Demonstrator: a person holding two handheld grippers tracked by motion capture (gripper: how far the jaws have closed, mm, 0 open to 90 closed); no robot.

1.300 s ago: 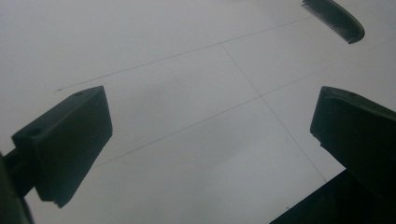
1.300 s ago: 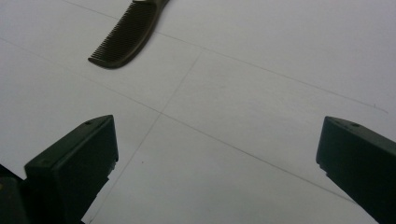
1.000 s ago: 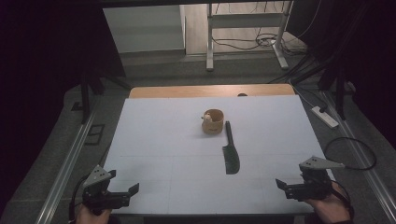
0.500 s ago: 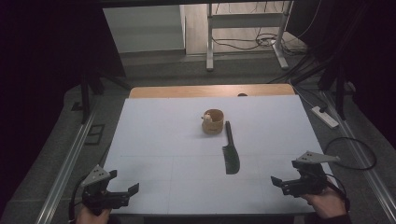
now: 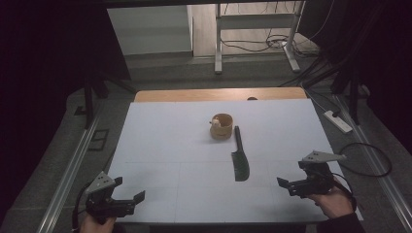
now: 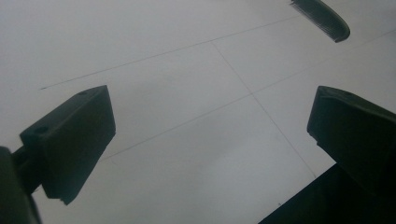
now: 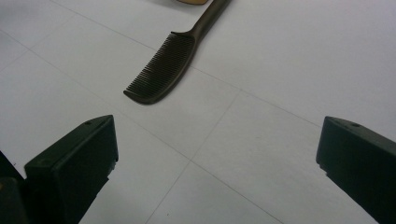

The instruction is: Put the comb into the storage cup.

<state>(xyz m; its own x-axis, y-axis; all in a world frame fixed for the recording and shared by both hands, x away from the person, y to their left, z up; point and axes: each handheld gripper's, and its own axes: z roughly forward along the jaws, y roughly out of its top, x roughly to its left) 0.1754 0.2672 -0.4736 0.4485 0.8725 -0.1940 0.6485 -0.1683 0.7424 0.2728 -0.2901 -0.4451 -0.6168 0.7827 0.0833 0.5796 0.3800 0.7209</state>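
Now the right tongs (image 5: 285, 184) have edged in from the desk's right edge toward the comb (image 5: 240, 162), which lies mid-desk beside the wooden cup (image 5: 221, 125). Both tongs gape wide, empty; left tongs (image 5: 137, 198) wait at the near-left corner.

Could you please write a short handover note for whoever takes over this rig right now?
Left gripper: open, holding nothing, above the near left corner of the table.
Right gripper: open, holding nothing, near the right edge, pointing toward the comb.
Comb: flat on the white surface at centre, teeth end toward the person, handle toward the small wooden cup, which stands upright just behind it with something pale inside.
Done: nothing gripped so far.
Left: probably the right gripper closes in on the comb and picks it up.
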